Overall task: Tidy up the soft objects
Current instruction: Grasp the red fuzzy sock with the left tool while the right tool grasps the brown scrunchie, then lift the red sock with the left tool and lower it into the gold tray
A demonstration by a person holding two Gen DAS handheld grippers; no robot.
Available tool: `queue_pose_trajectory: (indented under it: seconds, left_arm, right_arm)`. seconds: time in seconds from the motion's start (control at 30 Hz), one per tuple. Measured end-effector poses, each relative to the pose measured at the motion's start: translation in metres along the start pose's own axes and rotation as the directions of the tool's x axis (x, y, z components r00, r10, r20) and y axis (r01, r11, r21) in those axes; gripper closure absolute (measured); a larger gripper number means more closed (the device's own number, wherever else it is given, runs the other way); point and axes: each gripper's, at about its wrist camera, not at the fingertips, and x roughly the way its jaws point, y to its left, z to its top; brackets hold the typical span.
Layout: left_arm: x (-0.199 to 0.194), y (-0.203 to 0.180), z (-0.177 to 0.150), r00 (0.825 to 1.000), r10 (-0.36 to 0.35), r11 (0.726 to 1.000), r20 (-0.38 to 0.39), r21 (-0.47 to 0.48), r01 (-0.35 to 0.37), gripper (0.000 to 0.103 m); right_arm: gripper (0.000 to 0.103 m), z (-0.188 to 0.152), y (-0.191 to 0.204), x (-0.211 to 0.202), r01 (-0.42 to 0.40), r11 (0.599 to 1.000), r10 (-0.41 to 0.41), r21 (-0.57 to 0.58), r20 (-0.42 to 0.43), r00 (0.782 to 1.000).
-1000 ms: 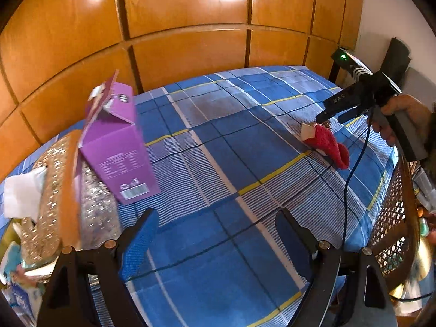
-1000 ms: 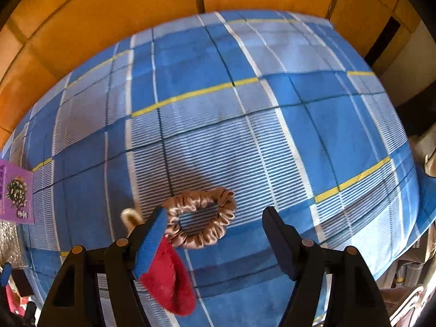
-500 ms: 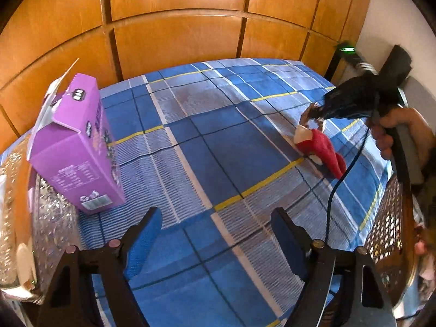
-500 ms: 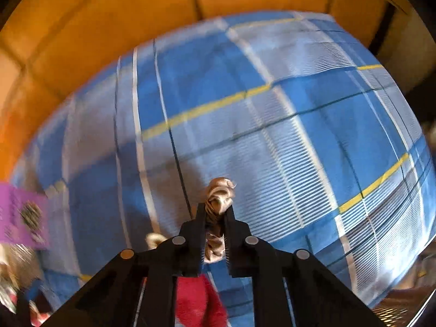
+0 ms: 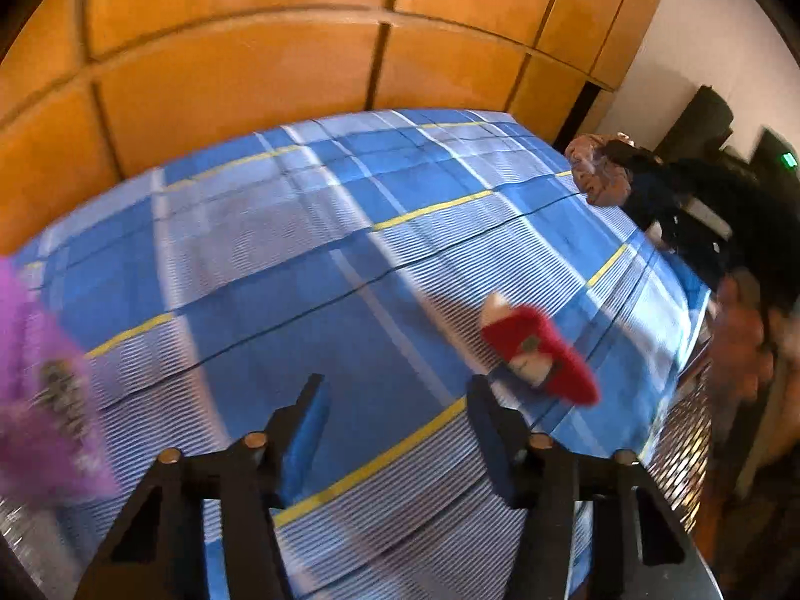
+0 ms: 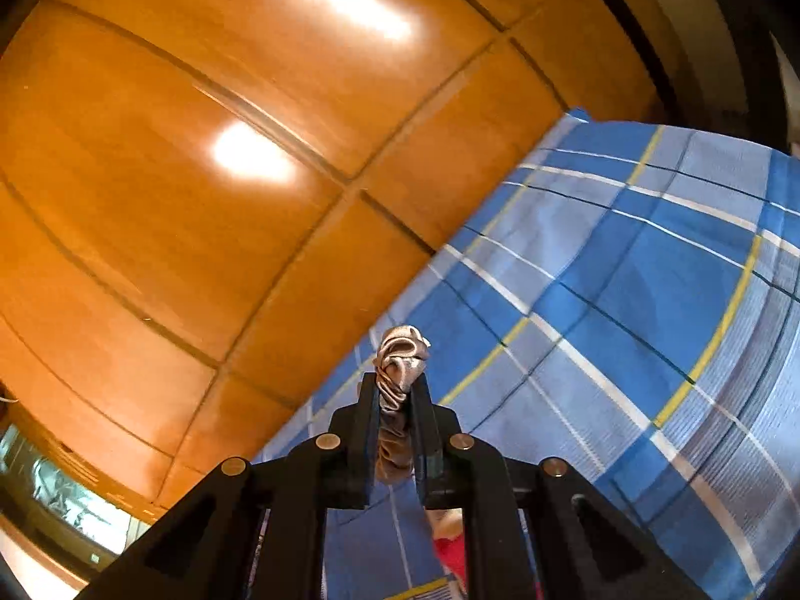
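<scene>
My right gripper [image 6: 397,395] is shut on a beige satin scrunchie [image 6: 400,365] and holds it up above the blue plaid bedspread [image 6: 625,310], tilted toward the wooden wall. The scrunchie also shows in the left wrist view [image 5: 597,177], in the right gripper at the far right. A red soft toy [image 5: 537,350] with a white tip lies on the bedspread [image 5: 300,250] just right of my left gripper [image 5: 400,430], which is open and empty above the bed. A bit of the red toy [image 6: 450,550] shows under the right gripper.
A purple box [image 5: 40,390], blurred, stands at the left edge of the bed. An orange wooden panel wall [image 5: 300,75] rises behind the bed. A wicker piece [image 5: 692,440] and the person's hand [image 5: 740,340] are at the right.
My right gripper closed on the scrunchie, then lifted it off the bed and tilted up. My left gripper swung right toward the red toy; the purple box slid to the frame's left edge.
</scene>
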Motion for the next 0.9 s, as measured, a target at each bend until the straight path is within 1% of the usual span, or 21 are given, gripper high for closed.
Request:
queue_pose_trajectory:
  seconds: [0.1,0.2,0.23,0.27,0.33,0.4,0.47,0.5,0.53,0.57,0.6,0.63,0.67,0.77,0.87,0.9]
  left_arm:
    - [0.023,-0.019,0.015,0.997,-0.069,0.998,-0.019,-0.009,0.068,0.051]
    - [0.047,-0.042,0.021,0.992,-0.114,0.993,-0.06,-0.001,0.114,0.051]
    - [0.057,-0.05,0.021,0.989,-0.125,0.992,-0.076,-0.002,0.125,0.049]
    - [0.064,-0.055,0.022,0.988,-0.13,0.992,-0.088,-0.005,0.13,0.048]
    - [0.079,-0.063,0.023,0.983,-0.144,0.99,-0.114,-0.022,0.142,0.042]
    - [0.087,-0.069,0.023,0.982,-0.147,0.989,-0.121,-0.038,0.144,0.036]
    - [0.094,-0.075,0.023,0.981,-0.144,0.989,-0.129,-0.04,0.14,0.035]
    - [0.098,-0.078,0.023,0.983,-0.128,0.992,-0.135,-0.026,0.126,0.039]
    - [0.101,-0.081,0.022,0.985,-0.113,0.994,-0.132,-0.01,0.113,0.056]
    - [0.101,-0.082,0.022,0.986,-0.109,0.994,-0.129,0.011,0.111,0.066]
    - [0.099,-0.082,0.021,0.983,-0.13,0.991,-0.131,0.024,0.134,0.072]
    - [0.096,-0.079,0.021,0.983,-0.141,0.989,-0.12,0.025,0.145,0.081]
    - [0.092,-0.076,0.022,0.983,-0.148,0.988,-0.11,0.028,0.152,0.082]
    - [0.076,-0.059,0.029,0.988,-0.136,0.99,-0.078,0.02,0.138,0.082]
    - [0.053,-0.033,0.045,0.997,-0.073,0.997,-0.033,0.002,0.073,0.082]
    - [0.042,-0.021,0.055,0.999,-0.037,0.999,-0.008,-0.012,0.037,0.082]
  right_arm:
    - [0.093,0.003,-0.006,-0.002,-0.018,1.0,0.018,0.024,0.027,0.999]
    - [0.093,0.003,-0.014,-0.004,-0.028,0.998,0.025,0.051,0.045,0.999]
    - [0.093,0.002,-0.016,-0.008,-0.026,0.998,0.024,0.054,0.044,0.999]
    - [0.093,0.003,-0.014,-0.011,-0.02,0.998,0.018,0.053,0.041,0.999]
    - [0.093,0.003,-0.013,-0.012,-0.013,0.999,0.011,0.042,0.037,0.999]
    - [0.093,0.004,-0.012,-0.01,-0.012,0.999,0.011,0.037,0.028,1.0]
    - [0.092,0.004,-0.012,-0.01,0.002,0.999,-0.003,0.035,0.017,1.0]
    - [0.092,0.004,-0.012,-0.009,0.02,0.999,-0.021,0.035,0.012,1.0]
    - [0.091,0.004,-0.013,-0.008,0.034,0.999,-0.035,0.037,0.007,0.999]
    - [0.091,0.004,-0.014,-0.007,0.044,0.998,-0.044,0.042,0.001,0.999]
    - [0.091,0.004,-0.015,-0.005,0.05,0.998,-0.05,0.047,-0.004,0.999]
    - [0.091,0.005,-0.016,-0.004,0.058,0.997,-0.057,0.049,-0.01,0.998]
    - [0.091,0.005,-0.017,-0.002,0.064,0.997,-0.063,0.046,-0.017,0.998]
    - [0.091,0.003,-0.013,0.004,0.08,0.997,-0.079,0.012,-0.047,0.996]
    - [0.091,0.001,-0.013,0.017,0.074,0.997,-0.074,0.0,-0.104,0.992]
    - [0.091,0.001,-0.013,0.02,0.076,0.997,-0.076,-0.003,-0.121,0.99]
